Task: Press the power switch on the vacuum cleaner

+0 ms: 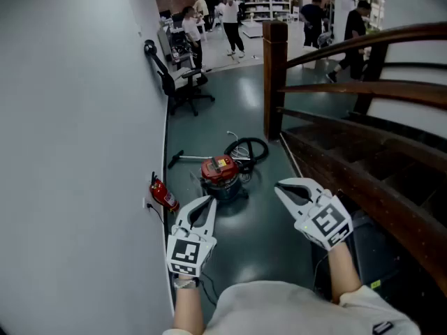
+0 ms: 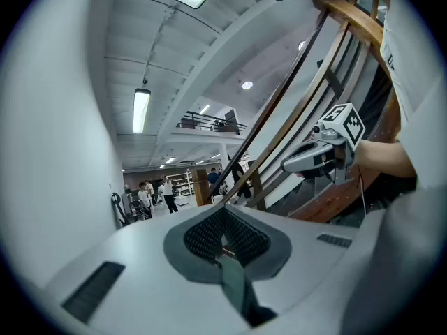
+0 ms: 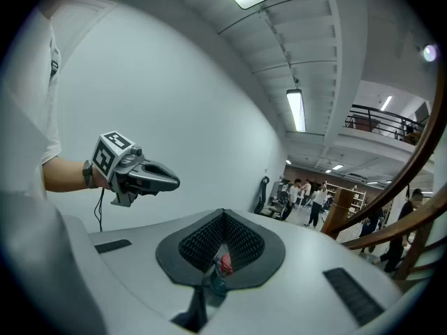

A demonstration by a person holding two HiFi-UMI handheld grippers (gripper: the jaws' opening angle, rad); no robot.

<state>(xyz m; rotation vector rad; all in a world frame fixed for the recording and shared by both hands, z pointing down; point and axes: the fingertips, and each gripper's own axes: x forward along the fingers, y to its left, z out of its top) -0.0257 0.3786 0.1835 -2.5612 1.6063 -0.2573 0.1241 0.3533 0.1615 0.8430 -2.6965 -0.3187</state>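
Item: red-lidded, dark-bodied canister vacuum cleaner (image 1: 221,174), upright on the dark green glossy floor (image 1: 258,236); its power switch is too small to make out. Black coiled hose (image 1: 250,147): just behind the vacuum cleaner, up against its far side. Dark slender wand (image 1: 183,158): flat on the floor, beyond and to the left of the vacuum cleaner. Small red fire extinguisher (image 1: 165,195): left of the vacuum cleaner, against the foot of the pale grey wall (image 1: 77,152). Brown wooden newel post (image 1: 274,75): beyond and right of the vacuum cleaner, heading the brown wooden stair railing (image 1: 363,117), which runs along the vacuum cleaner's right side. Black office chair (image 1: 183,88): well beyond the vacuum cleaner, by the same wall. Several people (image 1: 230,19): standing far beyond the vacuum cleaner, in the lit open area. Left hand-held gripper (image 1: 209,199): white, marker cube at its rear, jaws fully together with nothing between them, held in the air on the near side of the vacuum cleaner, tips toward it, apart from it. Right hand-held gripper (image 1: 279,186): same make, jaws likewise closed and empty, on the near right of the vacuum cleaner, apart from it; in the right gripper view the vacuum cleaner's red lid shows past the jaw tips.
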